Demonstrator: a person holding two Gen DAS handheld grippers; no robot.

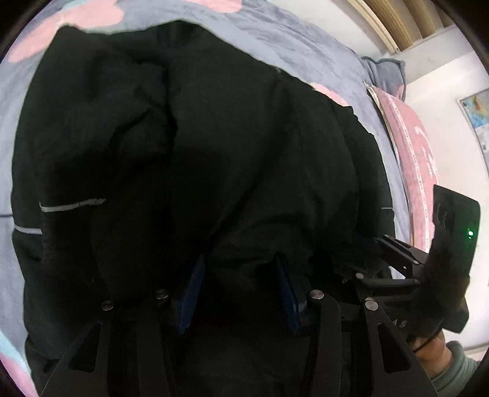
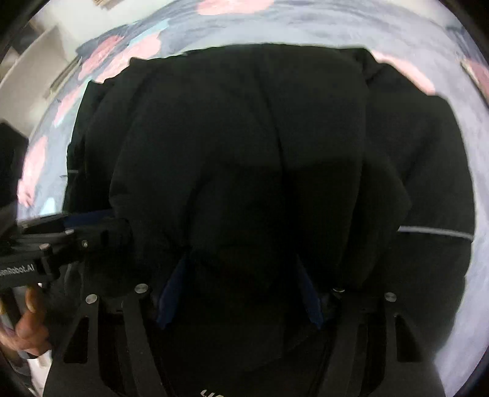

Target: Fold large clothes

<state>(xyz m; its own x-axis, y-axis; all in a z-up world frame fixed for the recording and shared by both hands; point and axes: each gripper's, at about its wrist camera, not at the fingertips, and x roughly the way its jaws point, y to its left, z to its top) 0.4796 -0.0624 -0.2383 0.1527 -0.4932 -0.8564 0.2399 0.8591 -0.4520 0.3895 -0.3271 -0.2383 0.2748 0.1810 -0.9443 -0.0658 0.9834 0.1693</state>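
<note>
A large black padded jacket (image 1: 198, 146) with thin grey reflective stripes lies bunched on a bed and fills both views; it also shows in the right wrist view (image 2: 244, 146). My left gripper (image 1: 240, 265) has its blue-padded fingers spread, with black fabric bulging between them. My right gripper (image 2: 243, 265) stands the same way, its fingers apart and fabric between them. The fingertips of both are buried in the cloth. The right gripper shows at the right edge of the left wrist view (image 1: 397, 253), and the left gripper at the left edge of the right wrist view (image 2: 76, 226).
The bed has a grey-blue cover with pink patches (image 1: 305, 45). A pink pillow (image 1: 412, 152) lies at the right, by a white wall. The bed cover (image 2: 305, 27) runs beyond the jacket in the right wrist view.
</note>
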